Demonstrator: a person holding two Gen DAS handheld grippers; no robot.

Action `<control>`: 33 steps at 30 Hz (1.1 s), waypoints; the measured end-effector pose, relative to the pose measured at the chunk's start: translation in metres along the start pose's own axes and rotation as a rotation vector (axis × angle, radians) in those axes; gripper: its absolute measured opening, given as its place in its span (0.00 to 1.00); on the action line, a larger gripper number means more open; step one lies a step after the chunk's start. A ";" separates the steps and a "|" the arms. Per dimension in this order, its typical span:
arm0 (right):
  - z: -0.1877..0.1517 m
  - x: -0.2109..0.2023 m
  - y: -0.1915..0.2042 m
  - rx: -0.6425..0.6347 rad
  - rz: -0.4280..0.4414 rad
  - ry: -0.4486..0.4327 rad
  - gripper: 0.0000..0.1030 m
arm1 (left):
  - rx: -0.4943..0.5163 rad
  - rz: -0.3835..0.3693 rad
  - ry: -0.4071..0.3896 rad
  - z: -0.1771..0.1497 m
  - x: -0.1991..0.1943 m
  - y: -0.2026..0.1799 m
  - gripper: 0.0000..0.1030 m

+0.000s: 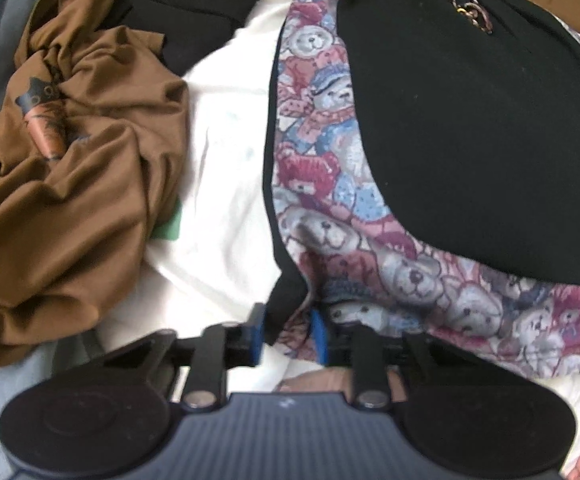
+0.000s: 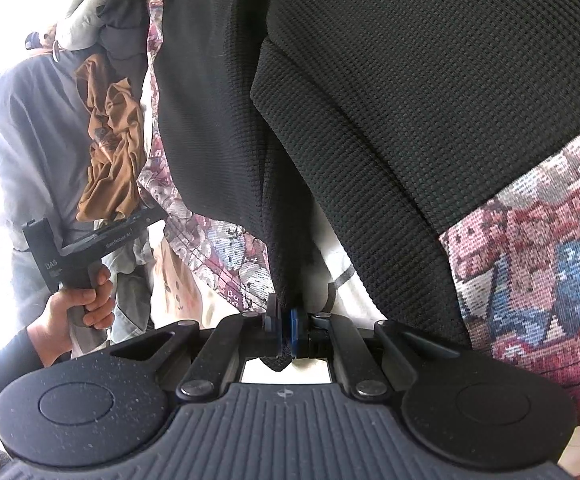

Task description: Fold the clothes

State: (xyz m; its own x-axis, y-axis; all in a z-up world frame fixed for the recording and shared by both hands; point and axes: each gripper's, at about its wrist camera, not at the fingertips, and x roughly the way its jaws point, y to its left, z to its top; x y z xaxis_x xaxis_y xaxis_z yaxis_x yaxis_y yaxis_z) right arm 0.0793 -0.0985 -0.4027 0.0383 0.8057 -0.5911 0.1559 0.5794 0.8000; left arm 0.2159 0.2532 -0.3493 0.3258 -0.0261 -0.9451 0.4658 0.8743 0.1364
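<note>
Looking at a big heap of laundry spread across both views. Biggest thing is the black knit garment point(image 2: 409, 120), draped over the teddy bear print fabric point(image 1: 321, 184) and filling most of my right wrist view. My right gripper point(image 2: 286, 330) has its jaws pinched tight on a bunched fold of that black knit, with the cloth poking out behind the pads. Next to the bear print lies a white garment point(image 1: 226, 152), and left of that sits a crumpled brown shirt point(image 1: 74, 152) with a dark graphic on it. More black clothing point(image 1: 194, 12) is piled at the back.

My left gripper point(image 1: 286, 334) sits low at the near edge of the bear print, jaws part open, with the fabric's dark edge running between the blue pads; can't tell if it's actually gripping. From the right side I can see the hand point(image 2: 78, 308) wrapped around the left gripper's handle.
</note>
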 end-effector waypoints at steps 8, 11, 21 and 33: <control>0.001 -0.003 0.005 -0.010 0.017 0.005 0.01 | -0.050 -0.032 0.035 -0.005 -0.027 0.011 0.06; 0.002 -0.004 0.009 -0.023 0.026 0.012 0.01 | -0.077 -0.051 0.063 -0.009 -0.037 0.021 0.06; 0.000 0.003 0.024 -0.103 -0.012 0.057 0.01 | -0.046 0.010 0.091 0.001 -0.042 0.035 0.06; 0.010 -0.005 0.018 -0.074 0.007 0.015 0.41 | -0.089 0.033 0.118 -0.008 -0.021 0.035 0.26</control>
State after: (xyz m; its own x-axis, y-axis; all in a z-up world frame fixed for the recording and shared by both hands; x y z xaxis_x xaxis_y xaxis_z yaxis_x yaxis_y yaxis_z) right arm 0.0916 -0.0932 -0.3867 0.0244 0.8112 -0.5843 0.0822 0.5809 0.8098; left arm 0.2188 0.2882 -0.3270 0.2381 0.0560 -0.9696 0.3800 0.9134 0.1460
